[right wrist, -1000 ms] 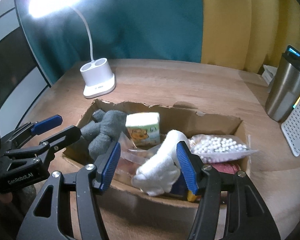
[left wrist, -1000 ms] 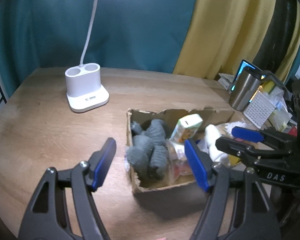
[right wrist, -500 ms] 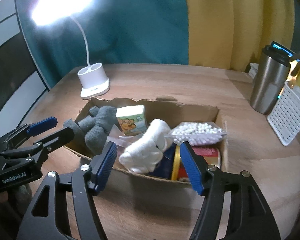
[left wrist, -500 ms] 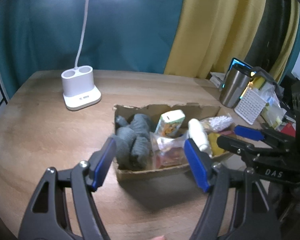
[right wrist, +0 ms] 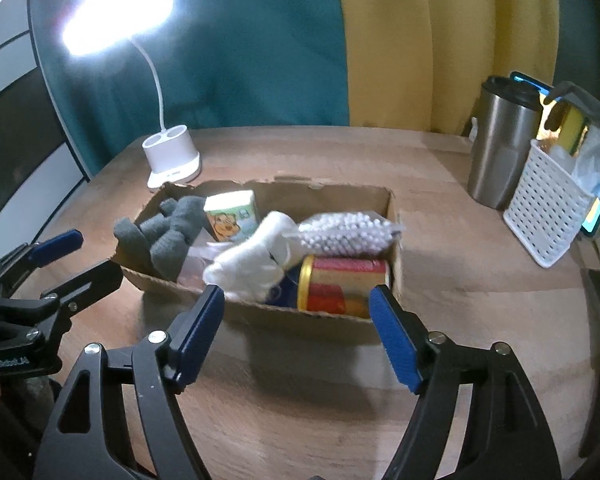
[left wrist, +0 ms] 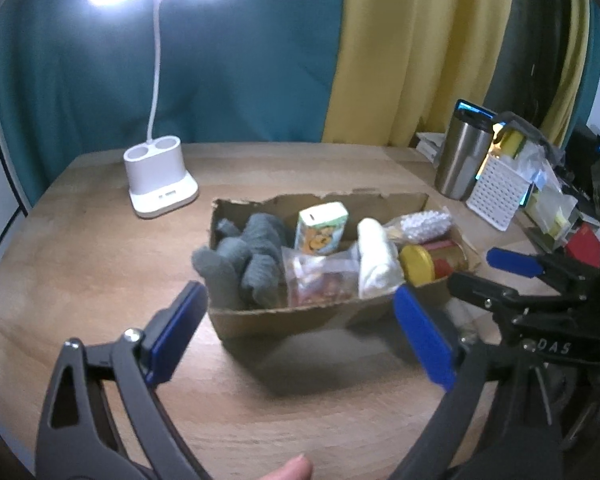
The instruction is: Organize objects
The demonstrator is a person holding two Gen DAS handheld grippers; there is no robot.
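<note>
One cardboard box (left wrist: 300, 322) sits on the wooden bench (left wrist: 100, 256), near its middle, with both grippers hanging short of its near wall. The left gripper (left wrist: 300, 334) has its fingers wide apart and empty. The right gripper (right wrist: 296, 332) likewise has its fingers spread and grips nothing.

Contents counted in the box: one bundle of grey socks (left wrist: 244, 256) at the left end, its count of single socks not separable; one small carton (right wrist: 232, 216) with a cartoon print, standing against the rear wall; one clear packet (left wrist: 320, 276), contents blurred; one white rolled cloth (right wrist: 256, 260), tilted; one bag of white beads (right wrist: 344, 232); one red can (right wrist: 344, 288) with a yellow lid, lying on its side at the right end. A dark blue item under the cloth is mostly hidden and cannot be identified.

Outside the box: one white lamp (right wrist: 172, 156) on the far left, one steel tumbler (right wrist: 500, 152) and one white perforated basket (right wrist: 548, 208) on the right, its contents cut off and unclear.
</note>
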